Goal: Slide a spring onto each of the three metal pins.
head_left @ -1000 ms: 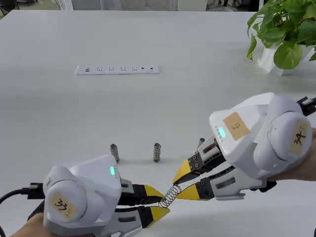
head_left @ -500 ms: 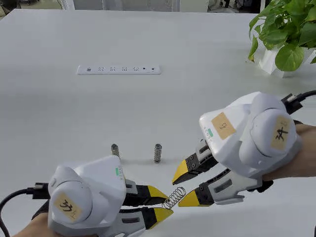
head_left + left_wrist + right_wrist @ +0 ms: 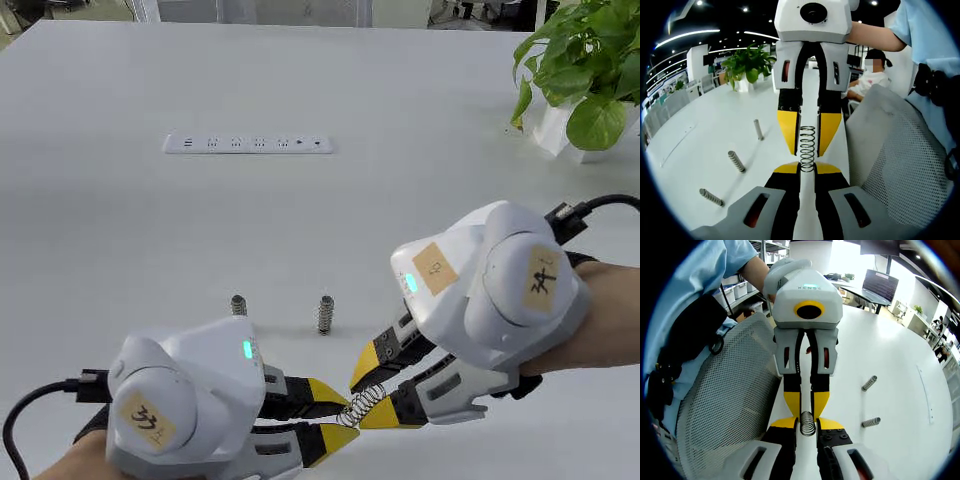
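The left gripper [image 3: 807, 169] lies low and level at the near edge of the table [image 3: 120, 230], jaws pointing right. The right gripper [image 3: 807, 425] angles down and leftward to meet it nose to nose. A spring [image 3: 807, 142] bridges the two. Its near end is pinched between the left gripper's yellow tips, which are drawn almost together. The rest runs up between the right gripper's jaws. Those stand narrow, one close on either side of the coils, but I cannot tell whether they actually press on it.

Half a second ago the right gripper's jaws gaped wide around the spring, and they have since closed in. The right gripper has also settled lower and nearer the left one.

Beyond the left gripper's tips and off to their left stand the bare pin [image 3: 758, 129] and two sprung pins [image 3: 736, 161] [image 3: 711, 197]. The power strip [image 3: 248, 144] lies far beyond both grippers. The plant [image 3: 580, 70] stands well behind the right one.

The left gripper's rear carries a 33 label [image 3: 147, 420] with a further mark I cannot read. The right gripper's carries a 34 label [image 3: 543, 280] and a second tag [image 3: 436, 268] whose writing is unclear.
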Motion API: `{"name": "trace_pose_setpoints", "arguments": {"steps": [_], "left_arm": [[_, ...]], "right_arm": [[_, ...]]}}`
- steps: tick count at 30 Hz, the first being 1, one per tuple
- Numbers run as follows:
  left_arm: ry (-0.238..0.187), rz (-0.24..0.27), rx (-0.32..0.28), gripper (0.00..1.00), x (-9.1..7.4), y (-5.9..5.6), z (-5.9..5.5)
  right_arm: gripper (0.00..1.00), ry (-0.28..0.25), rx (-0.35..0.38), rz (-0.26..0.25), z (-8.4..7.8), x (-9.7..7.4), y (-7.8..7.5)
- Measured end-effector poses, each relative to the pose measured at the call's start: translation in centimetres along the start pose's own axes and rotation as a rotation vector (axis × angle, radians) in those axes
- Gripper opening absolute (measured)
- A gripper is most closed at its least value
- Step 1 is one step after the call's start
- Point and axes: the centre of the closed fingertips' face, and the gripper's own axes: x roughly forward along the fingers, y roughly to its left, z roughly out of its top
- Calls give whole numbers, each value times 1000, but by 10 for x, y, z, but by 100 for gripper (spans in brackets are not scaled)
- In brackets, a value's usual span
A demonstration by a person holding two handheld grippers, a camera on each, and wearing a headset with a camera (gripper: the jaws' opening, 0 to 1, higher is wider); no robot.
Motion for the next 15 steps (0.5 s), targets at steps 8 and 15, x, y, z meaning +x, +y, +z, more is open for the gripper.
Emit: {"name": "trace_pose_setpoints", "arguments": {"steps": [8,15], "left_arm": [[-10,-6,5,6,1,-1,4],[-12,-7,2,6,1,-2,3]], "right_arm": [[8,1,3,10,-1,2,1],[8,-1,12,19,-2,2,3]]}}
